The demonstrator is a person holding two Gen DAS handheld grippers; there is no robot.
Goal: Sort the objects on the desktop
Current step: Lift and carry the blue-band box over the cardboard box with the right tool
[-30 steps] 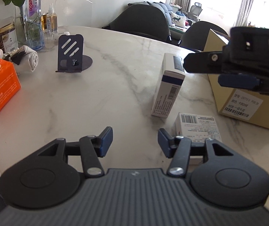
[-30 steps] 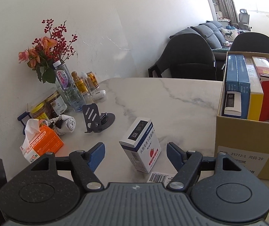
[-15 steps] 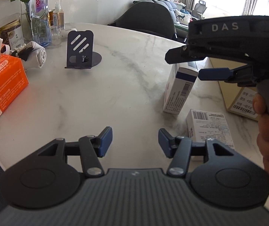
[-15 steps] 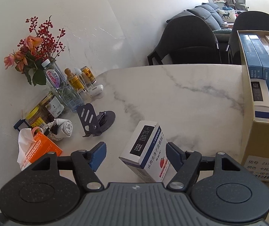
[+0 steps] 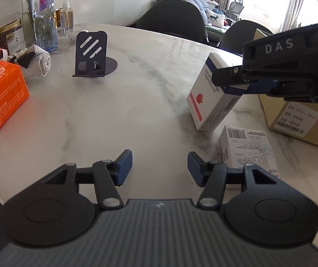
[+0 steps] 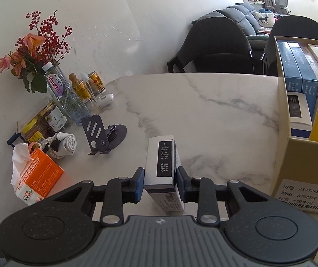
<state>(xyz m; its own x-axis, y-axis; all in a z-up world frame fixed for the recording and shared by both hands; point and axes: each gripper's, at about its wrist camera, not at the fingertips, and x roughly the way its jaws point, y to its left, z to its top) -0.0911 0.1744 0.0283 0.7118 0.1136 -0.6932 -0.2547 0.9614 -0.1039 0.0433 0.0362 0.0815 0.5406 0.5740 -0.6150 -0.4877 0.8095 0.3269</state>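
Blue-padded jaws of the right gripper are closing on the upright white medicine box, a pad against each broad side, its long axis running away from the camera. The open cardboard carton stands just right of it on the bench. The left gripper hovers spread and empty, the flat box near-right of it.

White marble table bears tissue box, phone stand, seemingly cardboard carton.
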